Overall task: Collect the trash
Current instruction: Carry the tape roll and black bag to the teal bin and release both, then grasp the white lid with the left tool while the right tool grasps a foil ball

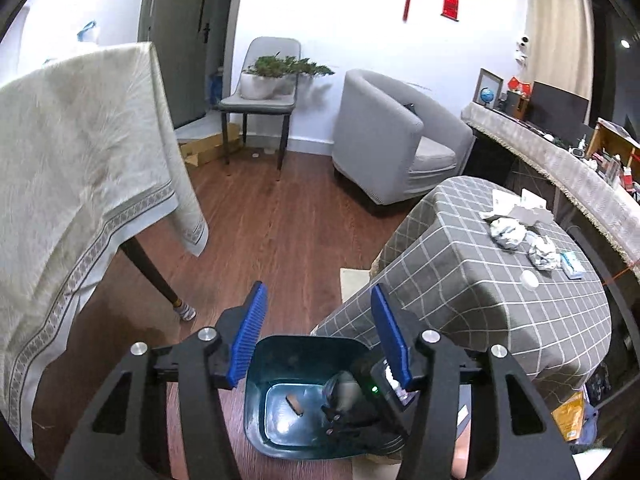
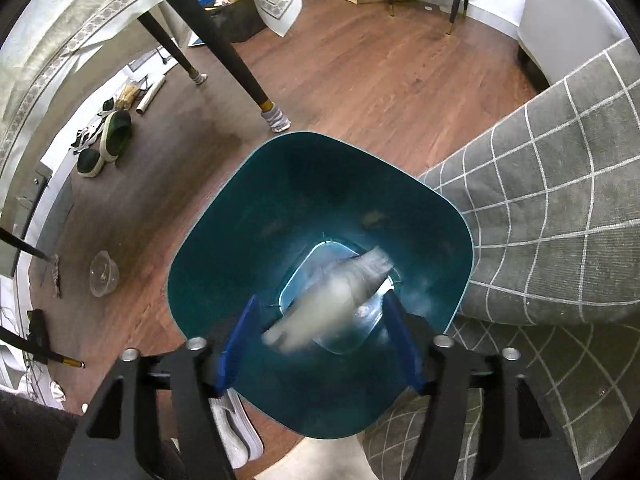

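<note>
A dark teal trash bin (image 2: 224,240) stands on the wood floor beside a table with a grey checked cloth (image 2: 552,208). My right gripper (image 2: 320,312) is open right above the bin, and a blurred pale plastic bottle (image 2: 332,300) is in the air between its fingers, falling into the bin. In the left wrist view my left gripper (image 1: 318,300) is open and empty above the same bin (image 1: 260,412), where a small brown scrap (image 1: 295,403) lies on the bottom. Crumpled paper balls (image 1: 508,232) (image 1: 542,254) and a small blue-white packet (image 1: 572,265) lie on the checked table (image 1: 460,280).
A table with a cream cloth (image 1: 72,168) and dark legs (image 2: 236,56) stands to the left. A grey armchair (image 1: 400,136) and a chair with a plant (image 1: 264,80) are at the back. Slippers (image 2: 112,136) and a clear cup (image 2: 103,274) lie on the floor.
</note>
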The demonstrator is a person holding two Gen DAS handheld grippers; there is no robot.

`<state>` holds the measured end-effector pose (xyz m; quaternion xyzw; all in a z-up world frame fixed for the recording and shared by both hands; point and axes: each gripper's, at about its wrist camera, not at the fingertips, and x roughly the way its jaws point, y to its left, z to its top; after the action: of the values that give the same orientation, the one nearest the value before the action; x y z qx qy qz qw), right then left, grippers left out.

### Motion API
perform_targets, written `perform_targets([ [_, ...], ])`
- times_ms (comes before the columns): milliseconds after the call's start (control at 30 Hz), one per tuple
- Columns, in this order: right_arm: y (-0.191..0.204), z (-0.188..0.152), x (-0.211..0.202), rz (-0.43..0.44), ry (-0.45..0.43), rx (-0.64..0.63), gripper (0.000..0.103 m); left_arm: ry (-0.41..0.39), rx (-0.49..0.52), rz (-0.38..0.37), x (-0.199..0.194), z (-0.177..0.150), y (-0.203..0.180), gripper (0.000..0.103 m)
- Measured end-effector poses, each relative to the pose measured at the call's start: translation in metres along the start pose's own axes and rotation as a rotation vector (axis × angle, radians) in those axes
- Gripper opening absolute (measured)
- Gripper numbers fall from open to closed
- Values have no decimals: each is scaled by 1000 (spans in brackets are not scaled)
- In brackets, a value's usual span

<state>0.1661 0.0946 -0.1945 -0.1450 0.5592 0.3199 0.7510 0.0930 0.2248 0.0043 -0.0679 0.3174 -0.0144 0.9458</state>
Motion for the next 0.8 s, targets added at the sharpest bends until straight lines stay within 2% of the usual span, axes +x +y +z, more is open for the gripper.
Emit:
perform_targets([
  [167,1,2,-31,20,-72,-23,74,-39,0,-5,-12,12,-5,57],
  [500,-4,3,-134,64,-321,-61,74,-117,28,17,-27,32,-32,57],
  [800,-47,-9,-192,18,-460,-26,74,-123,28,-37,-15,38,-63,67],
])
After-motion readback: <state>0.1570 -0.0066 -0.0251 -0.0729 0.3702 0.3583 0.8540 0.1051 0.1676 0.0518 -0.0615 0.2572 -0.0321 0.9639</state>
